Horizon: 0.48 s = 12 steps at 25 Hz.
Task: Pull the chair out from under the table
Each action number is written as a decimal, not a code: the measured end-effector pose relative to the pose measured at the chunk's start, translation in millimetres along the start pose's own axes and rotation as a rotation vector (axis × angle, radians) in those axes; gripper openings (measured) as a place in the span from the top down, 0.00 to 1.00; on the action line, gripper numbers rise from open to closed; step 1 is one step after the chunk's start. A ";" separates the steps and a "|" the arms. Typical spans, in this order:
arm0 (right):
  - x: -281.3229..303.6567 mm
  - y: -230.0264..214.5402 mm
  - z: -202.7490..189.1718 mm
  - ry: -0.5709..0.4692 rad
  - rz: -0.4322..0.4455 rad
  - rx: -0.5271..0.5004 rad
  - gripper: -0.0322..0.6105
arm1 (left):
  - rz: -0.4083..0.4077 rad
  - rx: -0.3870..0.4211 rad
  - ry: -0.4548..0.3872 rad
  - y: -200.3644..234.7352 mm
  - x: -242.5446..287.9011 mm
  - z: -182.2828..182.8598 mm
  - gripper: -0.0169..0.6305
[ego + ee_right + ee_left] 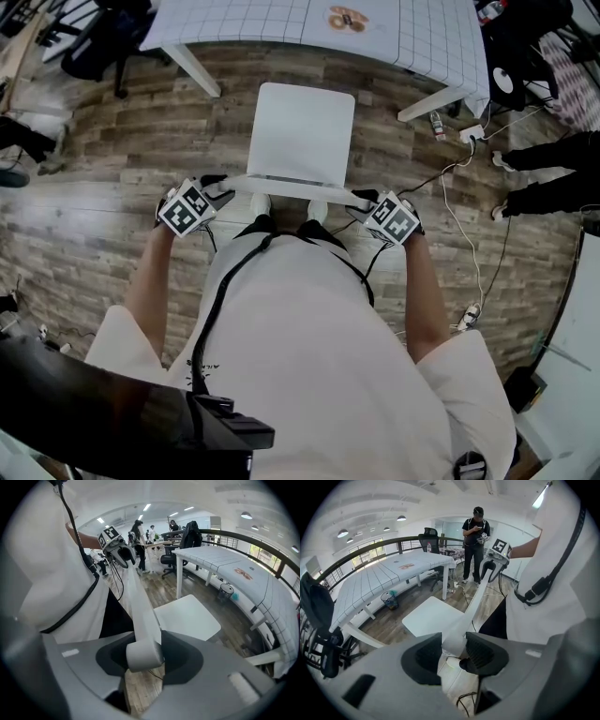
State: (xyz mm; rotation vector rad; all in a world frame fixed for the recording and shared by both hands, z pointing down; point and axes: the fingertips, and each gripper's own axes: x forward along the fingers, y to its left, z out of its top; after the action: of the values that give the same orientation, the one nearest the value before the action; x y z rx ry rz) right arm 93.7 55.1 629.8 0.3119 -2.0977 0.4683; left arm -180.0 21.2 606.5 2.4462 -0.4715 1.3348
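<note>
Pulling step: left gripper (225, 191) and right gripper (367, 200) partly closed, clamping backrest ends of white plastic chair (300, 131); seat probably clearing near edge of white gridded table (281, 19). Next: pulling back evenly.

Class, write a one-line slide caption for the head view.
Left tool and right tool grip the backrest ends of a white plastic chair standing before a white gridded table.

No words, numbers or brand names can be read anywhere. The black-and-white marker cubes (190, 208) carry only square patterns. The orange print (349, 19) on the white gridded tablecloth (262, 21) is too small to make out.
</note>
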 end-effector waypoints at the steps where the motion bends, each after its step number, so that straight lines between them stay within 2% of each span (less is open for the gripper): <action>1: -0.1 3.6 -1.3 0.003 0.005 0.001 0.70 | -0.009 -0.001 0.001 -4.0 -0.9 -1.6 0.73; 7: 1.7 25.4 -8.0 0.005 0.035 0.020 0.69 | -0.042 -0.025 -0.005 -22.6 -5.9 -13.6 0.73; 12: 3.0 27.2 -11.3 0.018 0.027 0.008 0.69 | -0.040 -0.008 -0.002 -25.7 -3.6 -15.5 0.72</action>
State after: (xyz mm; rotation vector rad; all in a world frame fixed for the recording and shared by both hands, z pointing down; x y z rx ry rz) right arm 89.8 84.3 632.2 0.2834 -2.0856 0.4933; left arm -182.4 51.3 608.5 2.4373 -0.4254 1.3121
